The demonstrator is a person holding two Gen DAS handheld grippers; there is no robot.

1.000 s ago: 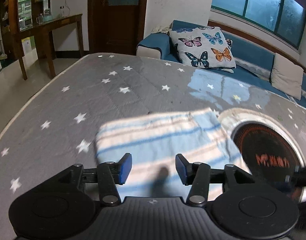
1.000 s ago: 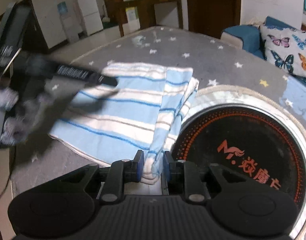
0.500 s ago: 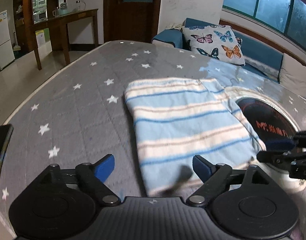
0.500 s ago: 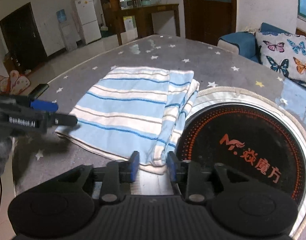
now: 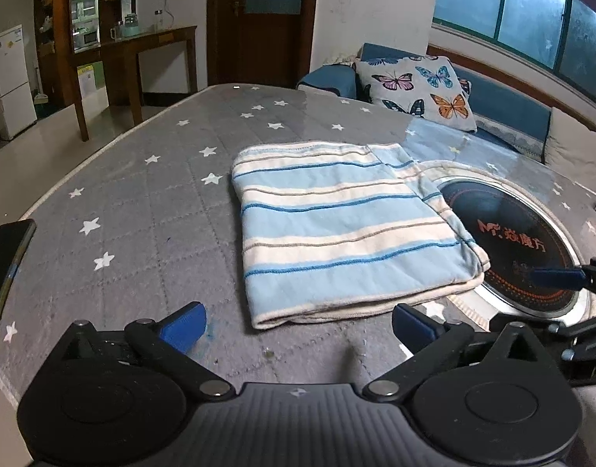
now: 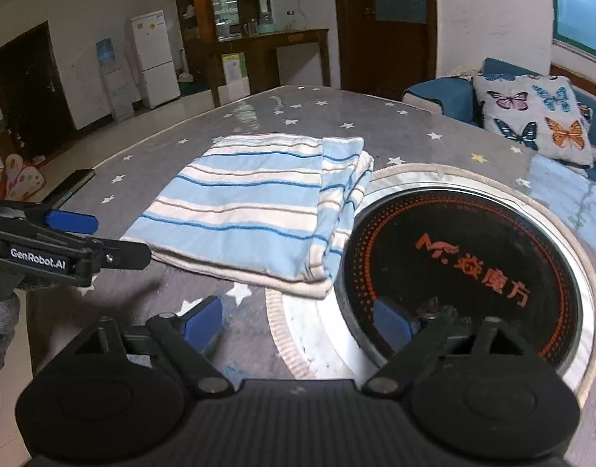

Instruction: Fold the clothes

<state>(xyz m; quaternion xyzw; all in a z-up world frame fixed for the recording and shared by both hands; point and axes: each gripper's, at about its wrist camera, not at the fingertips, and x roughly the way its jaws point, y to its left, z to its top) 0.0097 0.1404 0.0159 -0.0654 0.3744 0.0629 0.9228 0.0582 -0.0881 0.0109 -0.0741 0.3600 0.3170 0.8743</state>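
A blue and white striped garment (image 5: 336, 229) lies folded flat on the grey star-patterned table cover (image 5: 150, 210); it also shows in the right wrist view (image 6: 255, 206). Its right edge overlaps the rim of a round black cooktop (image 6: 469, 268). My left gripper (image 5: 298, 325) is open and empty, just short of the garment's near edge. My right gripper (image 6: 298, 321) is open and empty, near the garment's near right corner. Each gripper shows in the other's view: the left gripper (image 6: 68, 241) and the right gripper (image 5: 562, 278).
A dark phone (image 5: 6, 264) lies at the table's left edge. The cooktop (image 5: 512, 241) is set into the table on the right. A blue sofa with a butterfly cushion (image 5: 418, 93) stands behind. A wooden side table (image 5: 142, 58) and fridge (image 6: 153, 58) stand farther off.
The right gripper let go of the garment's edge and opened wide. Both grippers drew back toward me, away from the garment. The left gripper opened further.
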